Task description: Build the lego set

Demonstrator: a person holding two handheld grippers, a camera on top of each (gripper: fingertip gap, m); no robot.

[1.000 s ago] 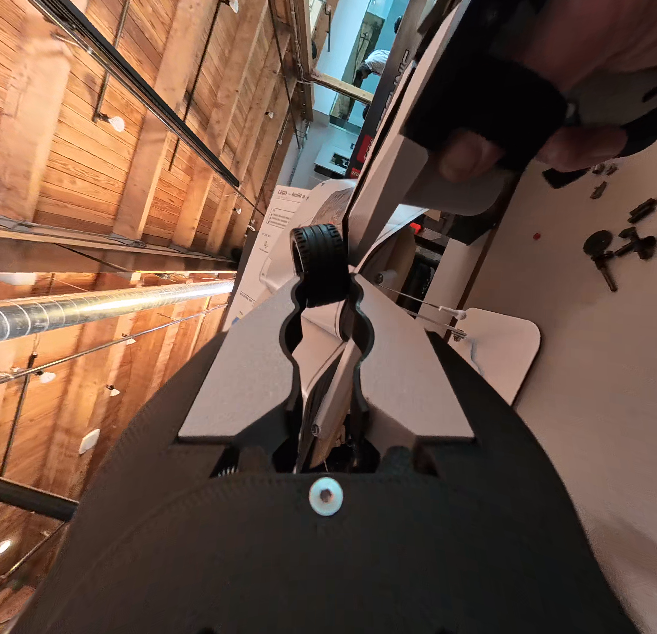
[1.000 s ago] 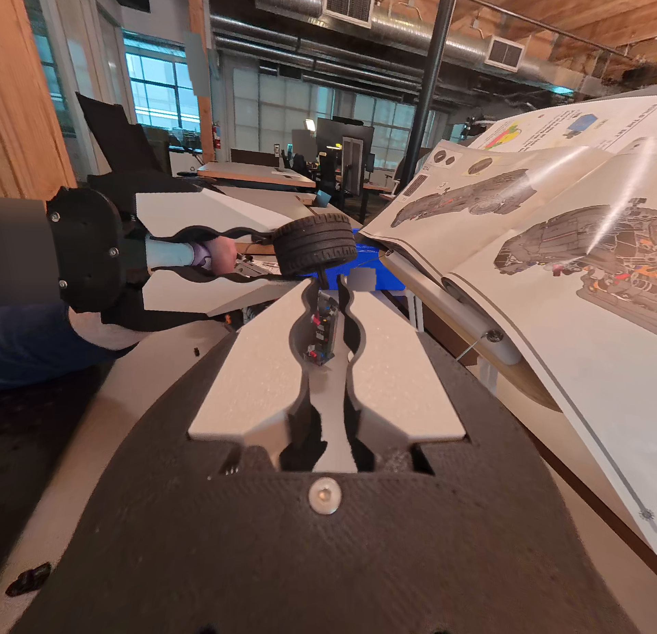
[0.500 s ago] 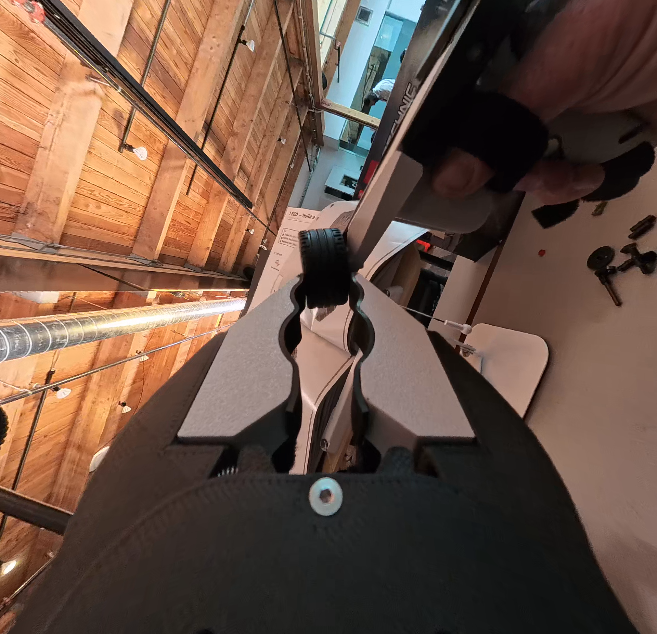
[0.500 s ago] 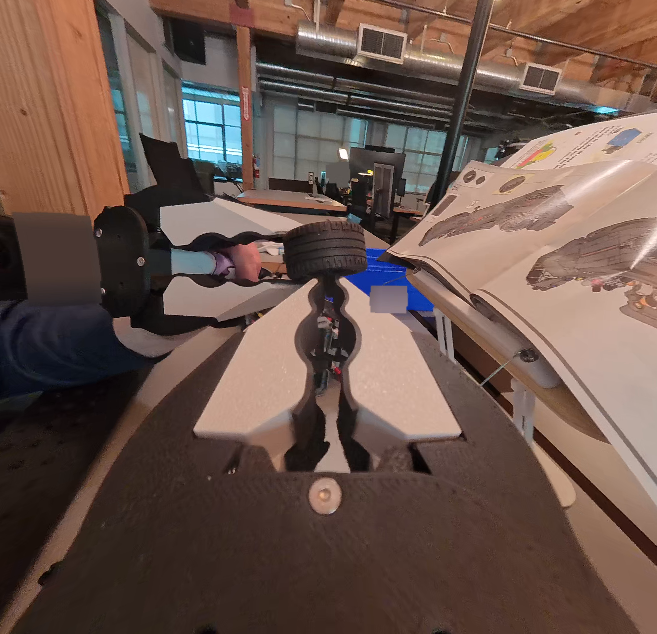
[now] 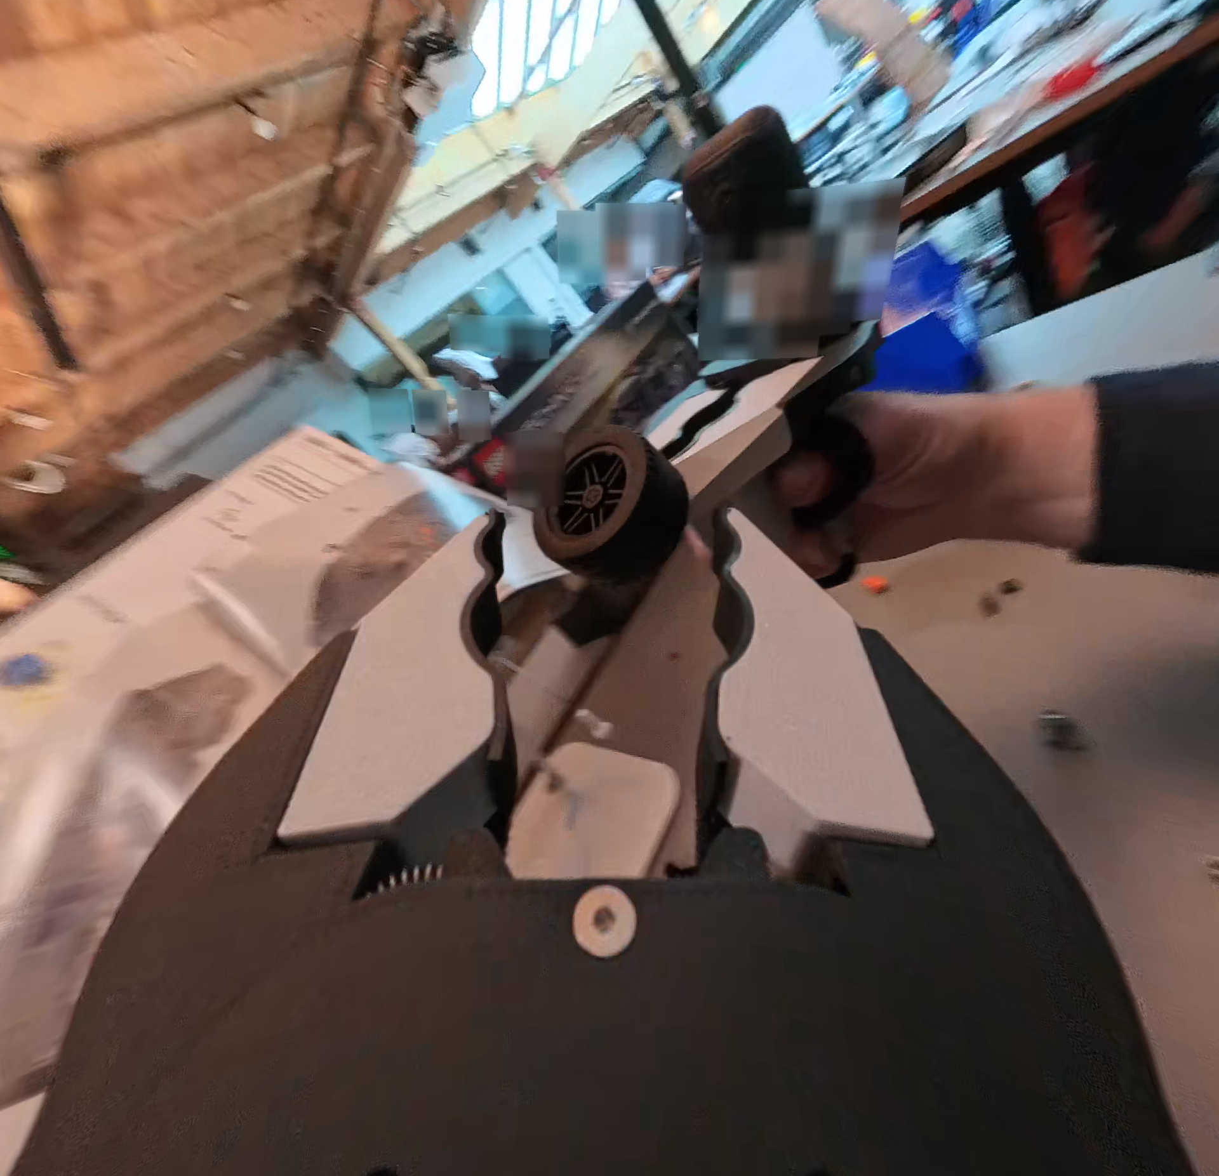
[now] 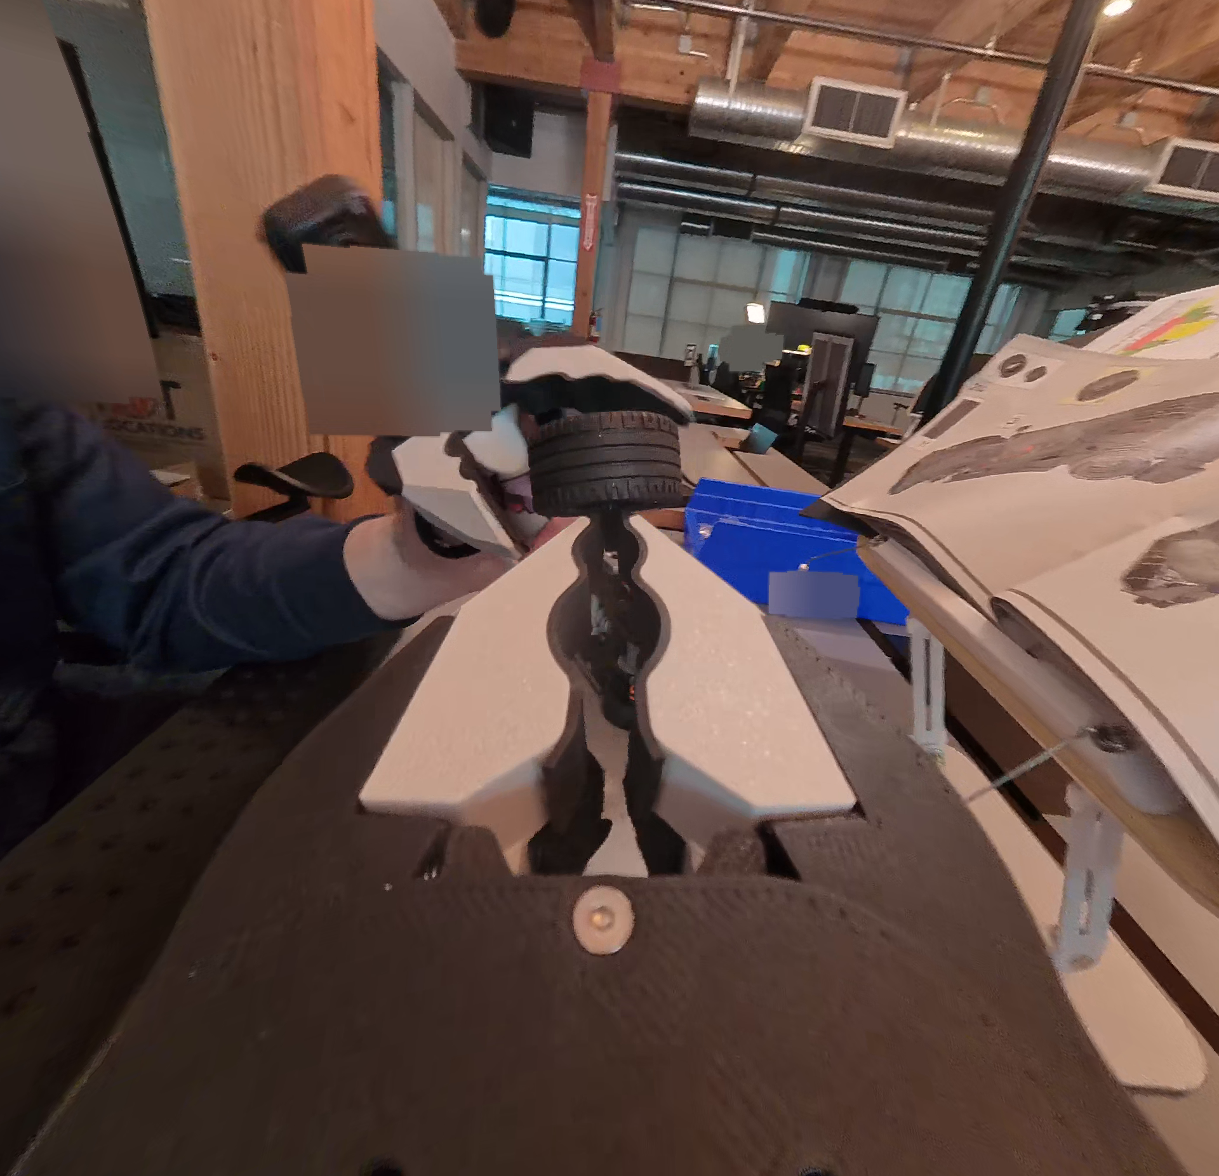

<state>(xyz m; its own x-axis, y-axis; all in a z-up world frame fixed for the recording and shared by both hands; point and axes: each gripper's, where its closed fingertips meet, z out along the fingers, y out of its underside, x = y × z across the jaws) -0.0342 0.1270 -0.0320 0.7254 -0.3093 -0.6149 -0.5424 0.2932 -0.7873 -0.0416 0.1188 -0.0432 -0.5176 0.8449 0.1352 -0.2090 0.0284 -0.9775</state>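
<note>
A black lego wheel (image 6: 603,465) with a spoked hub (image 5: 610,505) sits on top of a thin black lego part (image 6: 613,623). My right gripper (image 6: 607,531) is shut on that part and holds it up in the air with the wheel just past its tips. It shows in the left wrist view (image 5: 745,432), held by a hand. My left gripper (image 5: 603,524) is open, and the wheel sits between its spread tips. In the right wrist view its white fingers (image 6: 580,369) stand above and to the left of the wheel.
An open instruction booklet (image 6: 1055,485) lies on a white stand (image 6: 1121,1025) to the right and shows blurred in the left wrist view (image 5: 198,584). A blue bin (image 6: 758,538) stands behind. Small loose parts (image 5: 1055,739) and an orange piece (image 5: 874,584) lie on the table.
My left gripper was shut on the wheel and has opened and let go, swinging round. The wheel stays on the part in my right gripper, which has risen slightly.
</note>
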